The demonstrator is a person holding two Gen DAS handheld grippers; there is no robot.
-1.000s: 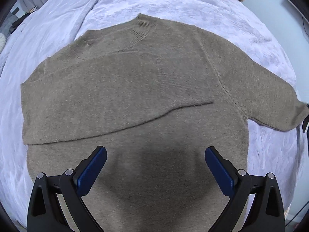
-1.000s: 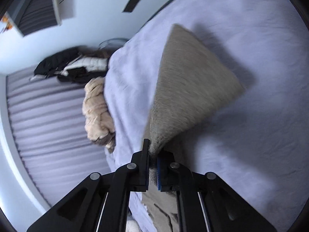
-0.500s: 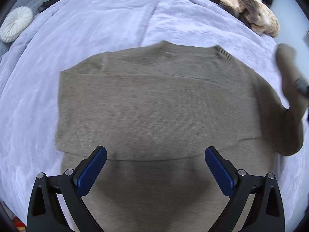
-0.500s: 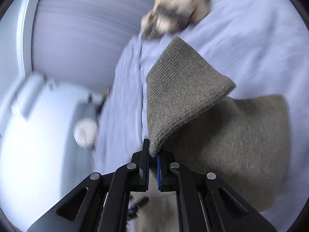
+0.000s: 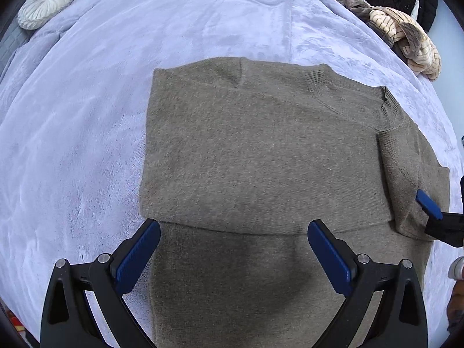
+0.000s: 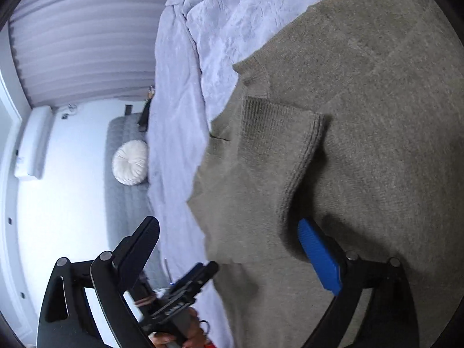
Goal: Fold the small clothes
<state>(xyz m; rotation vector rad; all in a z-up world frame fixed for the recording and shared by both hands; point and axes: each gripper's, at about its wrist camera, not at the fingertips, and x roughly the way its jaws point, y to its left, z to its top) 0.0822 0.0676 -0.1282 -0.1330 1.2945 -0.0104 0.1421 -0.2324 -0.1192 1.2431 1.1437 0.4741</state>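
Sweater [image 5: 261, 156], an olive-brown, fuzzy knit with ribbed collar [image 5: 356, 98] and ribbed cuffs, lies spread on the pale lavender plush bedspread [image 5: 87, 116] of the bed. Both sleeves are folded in over the chest: the left sleeve lies straight across the body, and the right sleeve [image 6: 269, 156] rests doubled back near the collar, its ribbed cuff uppermost. The lower body and hem, nearest the left camera, are not yet folded.

It looks soft, light and limp, likely to drape and sag rather than hold a crease, and the fuzzy pile should cling to the plush beneath. I would take hold at the hem corners or along the side edges, pinching both layers so the sleeves stay put.

The left tool [image 5: 233, 256] hovers wide open over the lower body, pointing steeply down, with nothing held. The right tool [image 6: 229, 256] has its jaws opening; the sleeve lies just ahead of them, free of both pads [image 6: 319, 256].
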